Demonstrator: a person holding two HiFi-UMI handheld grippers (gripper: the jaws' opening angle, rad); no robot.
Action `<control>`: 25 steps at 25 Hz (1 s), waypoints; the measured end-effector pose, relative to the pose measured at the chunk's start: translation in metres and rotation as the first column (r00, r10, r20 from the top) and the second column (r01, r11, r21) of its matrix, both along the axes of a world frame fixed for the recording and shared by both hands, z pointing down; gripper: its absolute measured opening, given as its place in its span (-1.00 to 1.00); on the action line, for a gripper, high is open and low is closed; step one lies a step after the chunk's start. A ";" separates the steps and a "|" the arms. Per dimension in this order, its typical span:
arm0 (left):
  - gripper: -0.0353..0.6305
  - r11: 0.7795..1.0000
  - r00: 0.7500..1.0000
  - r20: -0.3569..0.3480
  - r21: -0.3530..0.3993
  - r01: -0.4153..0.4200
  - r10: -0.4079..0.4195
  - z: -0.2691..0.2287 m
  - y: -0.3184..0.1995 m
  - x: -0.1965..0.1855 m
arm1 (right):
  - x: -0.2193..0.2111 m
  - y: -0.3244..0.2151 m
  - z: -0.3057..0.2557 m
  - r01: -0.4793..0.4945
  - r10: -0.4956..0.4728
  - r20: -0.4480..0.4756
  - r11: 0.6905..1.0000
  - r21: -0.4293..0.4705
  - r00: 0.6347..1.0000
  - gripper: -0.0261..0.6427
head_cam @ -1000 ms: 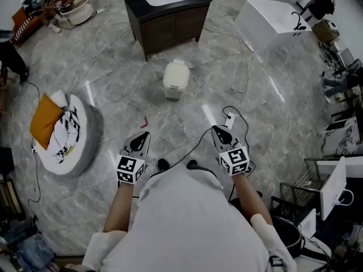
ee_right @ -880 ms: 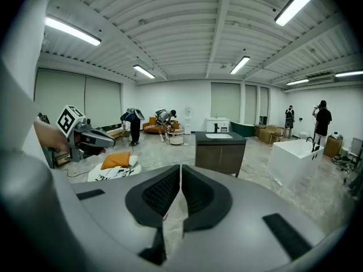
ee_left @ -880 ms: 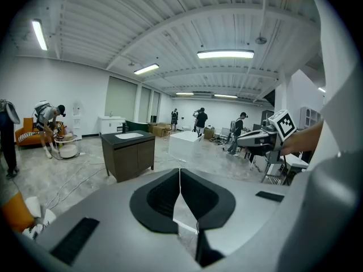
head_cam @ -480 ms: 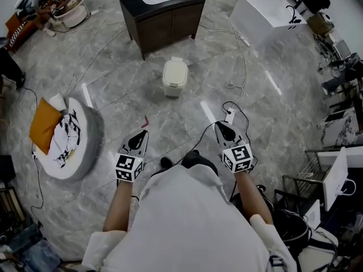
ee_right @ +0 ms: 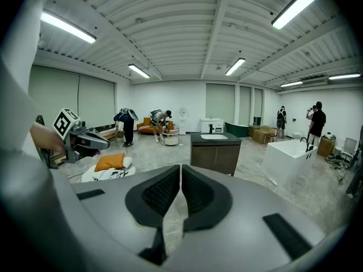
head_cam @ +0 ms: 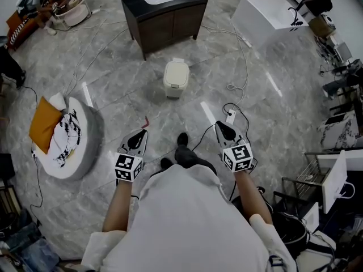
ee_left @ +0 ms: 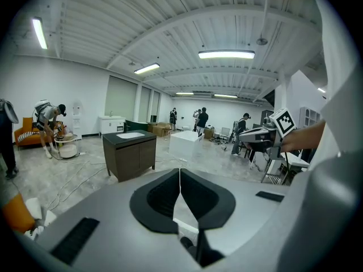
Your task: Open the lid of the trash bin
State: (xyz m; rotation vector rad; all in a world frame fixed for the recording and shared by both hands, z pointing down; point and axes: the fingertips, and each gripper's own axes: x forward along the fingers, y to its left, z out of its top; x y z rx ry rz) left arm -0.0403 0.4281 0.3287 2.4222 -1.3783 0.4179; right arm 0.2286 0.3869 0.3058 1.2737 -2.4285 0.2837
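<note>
A small cream trash bin (head_cam: 176, 78) with its lid down stands on the grey marble floor, ahead of me in the head view. My left gripper (head_cam: 138, 138) is held at waist height, left of centre, its jaws shut on nothing. My right gripper (head_cam: 221, 129) hangs level with it on the right, also shut and empty. Both are well short of the bin. The left gripper view shows its own gripper (ee_left: 180, 177) with jaws together. In the right gripper view that gripper (ee_right: 180, 174) is closed too. The bin is hidden in both gripper views.
A dark vanity cabinet (head_cam: 164, 17) with a white basin stands behind the bin. A white bathtub (head_cam: 266, 18) is at the far right. A round pouf (head_cam: 68, 135) with an orange cushion sits left. Cables (head_cam: 235, 103) trail over the floor. My black shoe (head_cam: 182, 140) steps forward between the grippers.
I have walked a little toward the bin, and one foot now shows ahead of my body. Both grippers stay shut at the same height.
</note>
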 end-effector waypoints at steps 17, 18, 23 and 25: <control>-0.84 1.000 1.000 0.005 -0.015 0.022 -0.022 0.006 -0.078 0.013 | -0.002 -0.083 0.021 0.066 -0.066 0.007 0.997 -0.050 0.998 -0.82; -0.84 1.000 1.000 0.006 -0.018 0.025 -0.025 0.007 -0.083 0.015 | -0.001 -0.090 0.022 0.071 -0.071 0.009 0.996 -0.053 0.997 -0.82; -0.84 0.999 0.999 0.005 -0.027 0.046 -0.046 0.011 -0.110 0.016 | -0.005 -0.127 0.029 0.092 -0.091 0.019 0.994 -0.065 0.996 -0.82; -0.84 0.998 0.998 0.000 -0.032 0.059 -0.059 0.013 -0.121 0.018 | -0.005 -0.142 0.031 0.103 -0.102 0.018 0.992 -0.070 0.995 -0.82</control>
